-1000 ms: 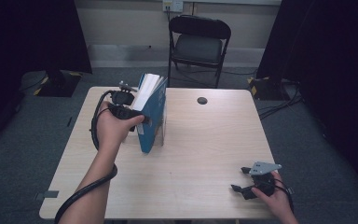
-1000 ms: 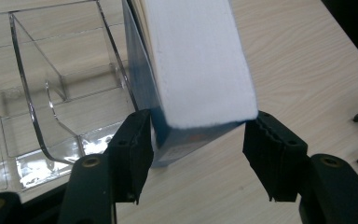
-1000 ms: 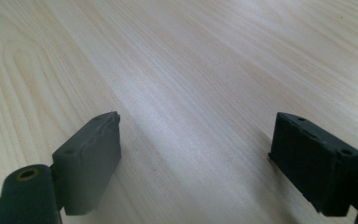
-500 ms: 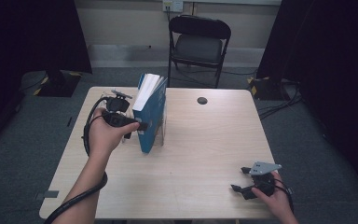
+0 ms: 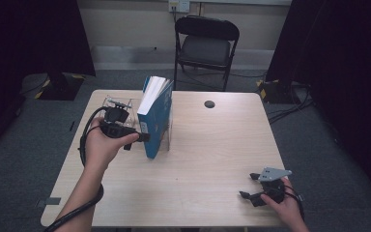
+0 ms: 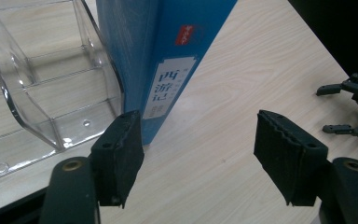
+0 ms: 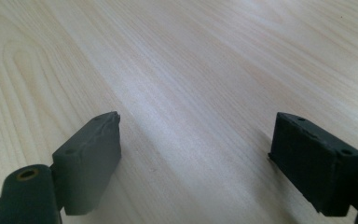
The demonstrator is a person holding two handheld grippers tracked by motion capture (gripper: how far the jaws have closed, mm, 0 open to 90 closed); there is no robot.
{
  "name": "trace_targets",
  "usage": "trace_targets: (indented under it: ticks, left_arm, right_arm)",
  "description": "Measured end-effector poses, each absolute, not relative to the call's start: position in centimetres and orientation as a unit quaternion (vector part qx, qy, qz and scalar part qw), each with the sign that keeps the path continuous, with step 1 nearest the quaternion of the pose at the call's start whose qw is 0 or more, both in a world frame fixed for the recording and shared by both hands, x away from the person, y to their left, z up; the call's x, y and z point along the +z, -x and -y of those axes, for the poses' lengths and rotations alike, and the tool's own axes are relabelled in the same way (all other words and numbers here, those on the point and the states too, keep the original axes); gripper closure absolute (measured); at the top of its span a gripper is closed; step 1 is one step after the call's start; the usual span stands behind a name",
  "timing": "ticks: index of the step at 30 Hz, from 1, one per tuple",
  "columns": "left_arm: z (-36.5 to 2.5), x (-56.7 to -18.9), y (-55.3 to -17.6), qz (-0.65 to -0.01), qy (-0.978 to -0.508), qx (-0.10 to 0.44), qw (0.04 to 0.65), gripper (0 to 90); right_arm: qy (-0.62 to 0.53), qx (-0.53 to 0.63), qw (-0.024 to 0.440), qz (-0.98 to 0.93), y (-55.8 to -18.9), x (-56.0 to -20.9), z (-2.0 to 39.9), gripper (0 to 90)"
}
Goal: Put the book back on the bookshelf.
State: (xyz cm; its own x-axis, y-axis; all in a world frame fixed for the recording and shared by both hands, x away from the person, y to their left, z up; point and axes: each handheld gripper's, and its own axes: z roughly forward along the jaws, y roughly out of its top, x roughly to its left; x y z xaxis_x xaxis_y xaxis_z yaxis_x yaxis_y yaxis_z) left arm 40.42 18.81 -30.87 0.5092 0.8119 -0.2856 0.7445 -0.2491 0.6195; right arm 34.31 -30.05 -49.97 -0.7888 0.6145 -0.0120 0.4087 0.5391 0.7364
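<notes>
**Left jaws let go of the standing blue book**

Nearest the person, the right gripper point(image 5: 258, 189) rested at the front right of the pale wooden table point(image 5: 212, 159), its jaws wide apart with only bare wood between them. Farther in, the left gripper point(image 5: 144, 137) sat just beside the thick blue paperback book point(image 5: 155, 121); its jaws had just been opening and held nothing. The book stood upright against the clear plastic organiser rack point(image 6: 51, 93). Beyond the table stood a black folding chair point(image 5: 206, 46).
</notes>
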Motion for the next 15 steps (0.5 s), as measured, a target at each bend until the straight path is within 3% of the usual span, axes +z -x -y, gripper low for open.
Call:
trace_targets:
  ticks: [15]
  left_arm:
    - [-19.4,-32.6,-39.3,-0.493,-0.784,0.032,0.377,27.8]
  right_arm:
    - [-0.295,0.379,0.136,-0.867,-34.3,-50.0,30.1,15.4]
